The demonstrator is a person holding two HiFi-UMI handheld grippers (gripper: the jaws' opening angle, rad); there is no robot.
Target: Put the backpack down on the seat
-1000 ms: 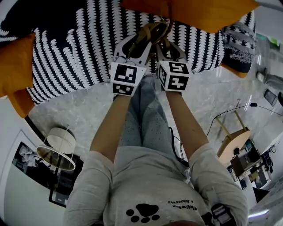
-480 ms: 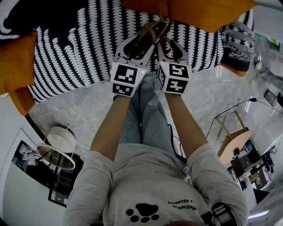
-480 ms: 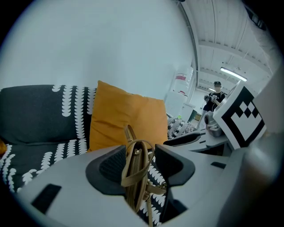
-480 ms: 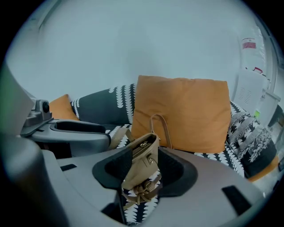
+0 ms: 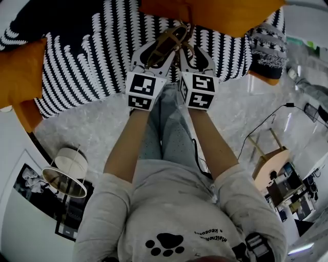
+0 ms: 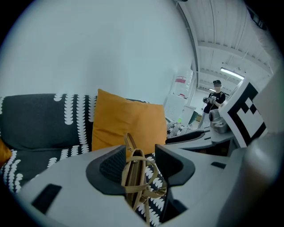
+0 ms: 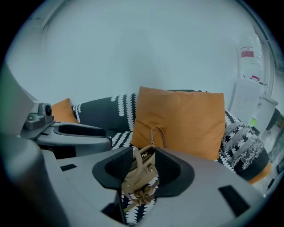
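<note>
Sofa in black fabric with rows of white leaf marks fills the top of the head view, with pale grey marbled floor below it. Large square orange fabric cushion stands against the backrest.

My left gripper and my right gripper hang side by side over the front of the seat. Both are tipped downward, with their marker cubes toward me. Both pairs of jaws have just been opening and now stand wide.

Small tan leather-look backpack shows in the gap of each pair, but no pad presses on it, so I hold nothing. It sits upright on the patterned seat, just in front of the orange cushion. Its thin carry loop sticks up and a knot of straps hangs at its lower front. I cannot tell whether it touches the cushion.
</note>
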